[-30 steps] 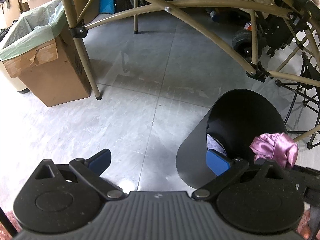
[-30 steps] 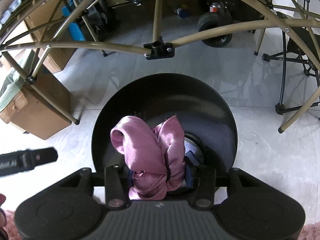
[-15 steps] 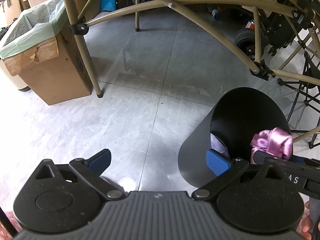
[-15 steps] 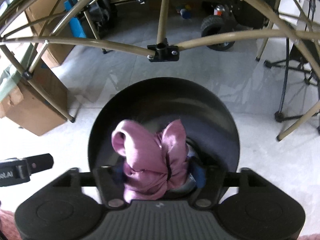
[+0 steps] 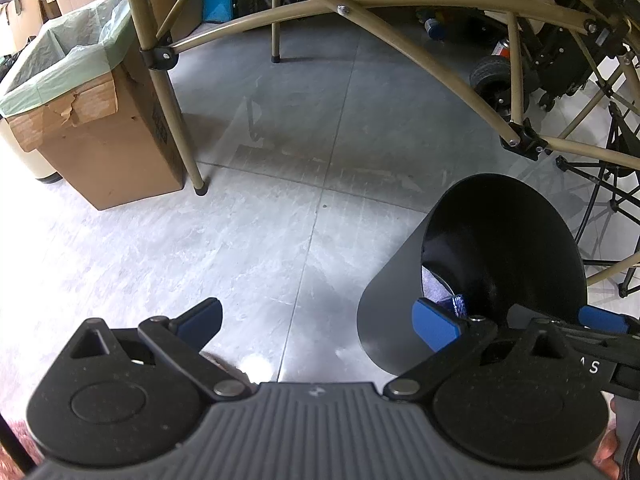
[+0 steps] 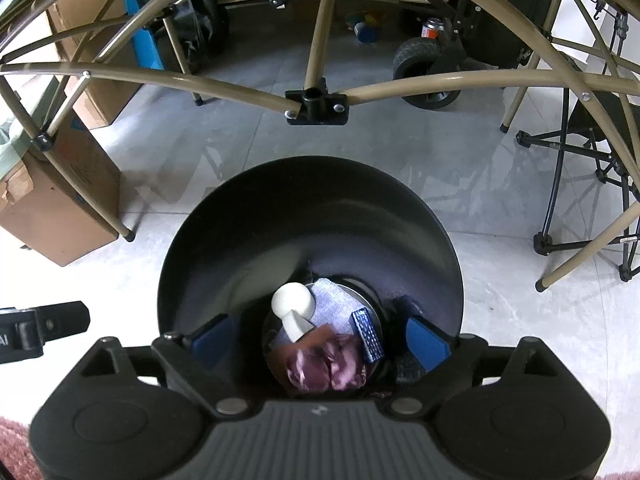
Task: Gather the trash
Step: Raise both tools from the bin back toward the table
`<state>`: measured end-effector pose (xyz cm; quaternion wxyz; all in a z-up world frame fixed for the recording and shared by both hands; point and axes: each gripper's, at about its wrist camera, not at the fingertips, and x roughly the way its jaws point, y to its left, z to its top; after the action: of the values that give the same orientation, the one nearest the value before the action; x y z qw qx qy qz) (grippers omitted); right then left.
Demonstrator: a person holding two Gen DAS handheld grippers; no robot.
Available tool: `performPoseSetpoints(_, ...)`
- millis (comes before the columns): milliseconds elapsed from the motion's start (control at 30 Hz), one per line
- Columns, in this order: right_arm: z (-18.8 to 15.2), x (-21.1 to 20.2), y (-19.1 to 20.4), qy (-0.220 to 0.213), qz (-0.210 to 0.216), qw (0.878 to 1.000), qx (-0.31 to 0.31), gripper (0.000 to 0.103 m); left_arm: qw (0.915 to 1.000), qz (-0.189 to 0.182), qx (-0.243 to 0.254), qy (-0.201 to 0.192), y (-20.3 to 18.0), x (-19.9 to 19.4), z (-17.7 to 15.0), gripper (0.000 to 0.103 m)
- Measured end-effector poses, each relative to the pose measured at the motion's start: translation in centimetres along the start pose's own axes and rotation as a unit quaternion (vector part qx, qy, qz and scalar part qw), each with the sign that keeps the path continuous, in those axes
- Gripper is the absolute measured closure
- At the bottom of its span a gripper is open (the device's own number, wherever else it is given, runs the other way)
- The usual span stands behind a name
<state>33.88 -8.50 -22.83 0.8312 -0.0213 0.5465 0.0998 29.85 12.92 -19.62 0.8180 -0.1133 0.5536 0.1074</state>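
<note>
A black trash bin stands on the floor right below my right gripper, which is open and empty over its mouth. A pink cloth lies at the bottom of the bin with a white object, a grey cloth and a small blue packet. In the left wrist view the bin is at the right. My left gripper is open and empty above the floor, left of the bin. The right gripper's blue pad shows over the bin's rim.
A cardboard box lined with a green bag stands at the left. Tan folding-frame legs and crossbars arch over the floor. A black wheeled cart and black chair legs stand behind and to the right.
My right gripper has opened and let go of the pink cloth, which has dropped to the bottom of the bin. The left gripper has stayed open and nearly still.
</note>
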Motion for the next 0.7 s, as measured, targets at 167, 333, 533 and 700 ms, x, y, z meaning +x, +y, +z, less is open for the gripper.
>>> performPoseSetpoints(167,-0.1,-0.2,0.0,-0.004,0.001,1.000,0.001,0.009,0.9999,-0.001,0.004,-0.010,-0.2,-0.5,0.1,0.000)
performPoseSetpoints(333,-0.2,-1.4,-0.5,-0.021,0.000,1.000,0.007,0.009,0.9985,-0.003,0.023,-0.049,-1.1,-2.1,0.1,0.000)
performPoseSetpoints(533,-0.5,-3.9,-1.2,-0.052,0.001,0.999,0.014,0.009,0.9958,-0.014,0.035,-0.084,-2.2,-4.4,0.2,0.000)
performPoseSetpoints(700,-0.7,-6.8,-1.9,-0.086,0.008,0.996,0.016,0.009,0.9919,-0.023,0.035,-0.120,-2.8,-7.1,0.3,0.000)
